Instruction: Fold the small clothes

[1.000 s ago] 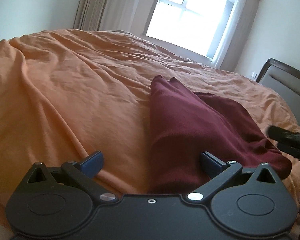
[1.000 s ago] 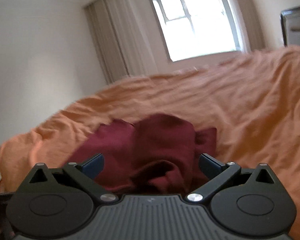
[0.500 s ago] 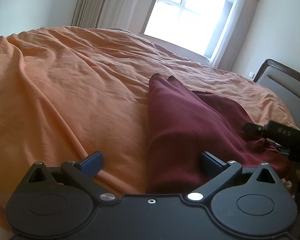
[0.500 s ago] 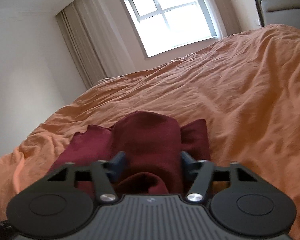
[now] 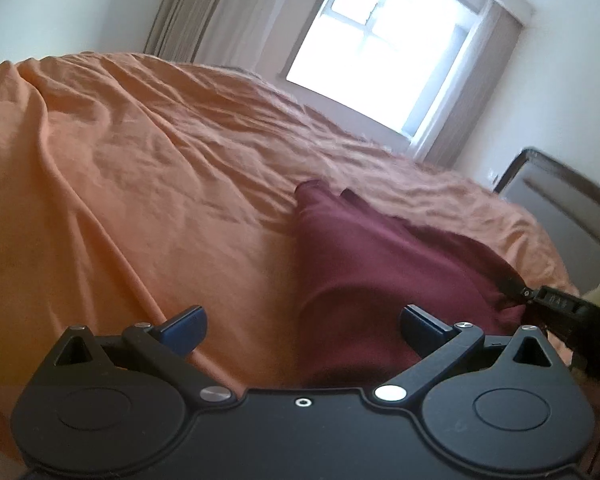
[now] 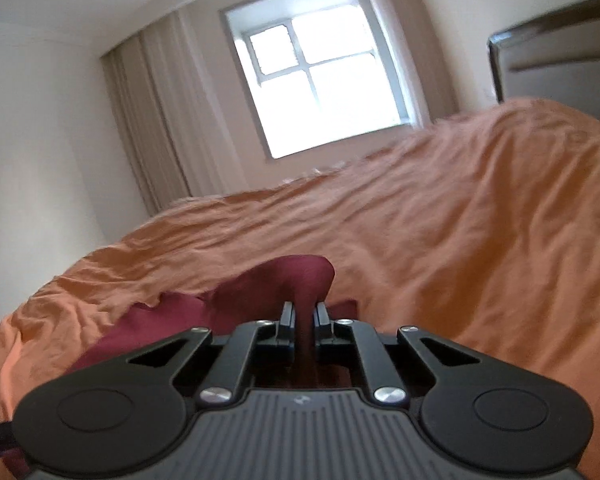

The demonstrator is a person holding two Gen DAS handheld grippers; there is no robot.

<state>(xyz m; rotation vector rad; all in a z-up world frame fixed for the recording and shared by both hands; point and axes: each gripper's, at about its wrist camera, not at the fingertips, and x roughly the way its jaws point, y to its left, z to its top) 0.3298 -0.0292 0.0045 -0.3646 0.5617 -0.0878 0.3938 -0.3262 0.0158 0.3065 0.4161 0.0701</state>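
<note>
Left wrist view: your left gripper (image 5: 302,326) sits low over the orange bedspread (image 5: 140,184), pointed along the bed toward the window (image 5: 384,64), roughly level with the cover. Its jaws are spread wide, blue fingertips (image 5: 184,324) far apart, nothing between them. One blue tip is over bare bedspread; the other lies over the near end of the maroon garment (image 5: 380,272), contact not resolvable. The garment lies on the bedspread as a long, narrow, partly folded strip running away from the camera, its left edge raised in a ridge. At the right edge of this view your right gripper (image 5: 518,290) comes in from the side, its tip meeting the garment's right-hand corner, where the cloth is pulled to a point. A dark-framed headboard (image 5: 572,208) stands behind it. Right wrist view: your right gripper (image 6: 303,316) is angled slightly upward, also facing the window (image 6: 324,88), curtains (image 6: 168,120) to its left. Its fingers (image 6: 286,316) are drawn nearly together and pinch a fold of the maroon garment (image 6: 288,276), which bulges up just ahead of the tips. The rest of the cloth (image 6: 140,328) trails down to the left on the bedspread (image 6: 460,240). Frame shows some motion blur.
</note>
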